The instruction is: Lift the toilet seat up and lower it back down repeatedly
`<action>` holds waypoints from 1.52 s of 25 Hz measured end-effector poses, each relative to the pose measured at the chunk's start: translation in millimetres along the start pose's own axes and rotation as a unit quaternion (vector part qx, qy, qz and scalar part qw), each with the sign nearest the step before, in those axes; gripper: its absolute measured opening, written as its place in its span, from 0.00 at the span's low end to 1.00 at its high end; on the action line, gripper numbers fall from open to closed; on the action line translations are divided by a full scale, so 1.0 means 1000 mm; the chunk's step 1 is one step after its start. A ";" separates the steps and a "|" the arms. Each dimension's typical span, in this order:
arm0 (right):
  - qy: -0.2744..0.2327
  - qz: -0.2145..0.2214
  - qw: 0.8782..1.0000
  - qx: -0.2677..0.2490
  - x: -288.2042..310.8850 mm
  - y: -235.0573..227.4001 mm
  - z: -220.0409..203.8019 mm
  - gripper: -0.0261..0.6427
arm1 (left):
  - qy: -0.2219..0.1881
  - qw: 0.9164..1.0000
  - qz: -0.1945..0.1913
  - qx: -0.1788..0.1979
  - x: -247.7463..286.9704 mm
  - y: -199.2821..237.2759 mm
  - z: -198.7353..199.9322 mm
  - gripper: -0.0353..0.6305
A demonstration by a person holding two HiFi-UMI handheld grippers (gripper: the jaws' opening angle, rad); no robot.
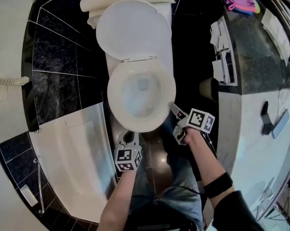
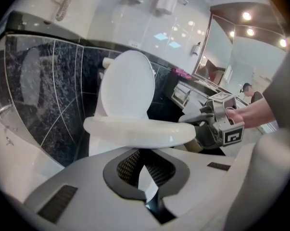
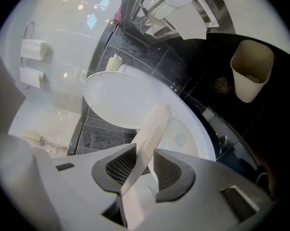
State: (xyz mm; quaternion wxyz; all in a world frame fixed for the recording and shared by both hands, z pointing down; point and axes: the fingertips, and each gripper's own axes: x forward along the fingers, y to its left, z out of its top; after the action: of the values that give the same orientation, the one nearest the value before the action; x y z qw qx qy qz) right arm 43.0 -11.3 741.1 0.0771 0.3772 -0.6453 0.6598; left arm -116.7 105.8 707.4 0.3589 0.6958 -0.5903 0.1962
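Note:
The white toilet (image 1: 140,88) stands with its lid (image 1: 132,30) up against the tank. Its seat (image 1: 115,97) is lifted partway off the bowl. My right gripper (image 1: 177,111) is shut on the seat's front right edge. In the right gripper view the seat's rim (image 3: 152,124) runs up between the pads of the right gripper (image 3: 145,158), with the bowl (image 3: 188,138) below it. My left gripper (image 1: 128,137) hangs just in front of the bowl, shut, holding nothing. From the left gripper (image 2: 141,160) I see the raised seat (image 2: 140,131) edge-on, with the right gripper (image 2: 202,134) at its right end.
A white bathtub (image 1: 72,148) lies to the left of the toilet. A beige waste bin (image 1: 208,88) stands on the dark floor to the right, beside the vanity counter (image 1: 253,66). The person's jeans-clad legs (image 1: 159,186) are in front of the bowl.

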 end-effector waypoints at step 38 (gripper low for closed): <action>-0.106 -0.026 0.935 -0.336 -0.079 0.197 0.096 0.06 | -0.134 0.986 -0.010 0.102 0.102 0.043 0.354 0.05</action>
State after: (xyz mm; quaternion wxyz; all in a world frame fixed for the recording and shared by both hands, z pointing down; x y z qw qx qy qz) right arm 20.7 -98.4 526.2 0.1476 0.4134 -0.8241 0.3581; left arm -188.6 -224.3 554.6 0.2059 0.7543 -0.6034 0.1567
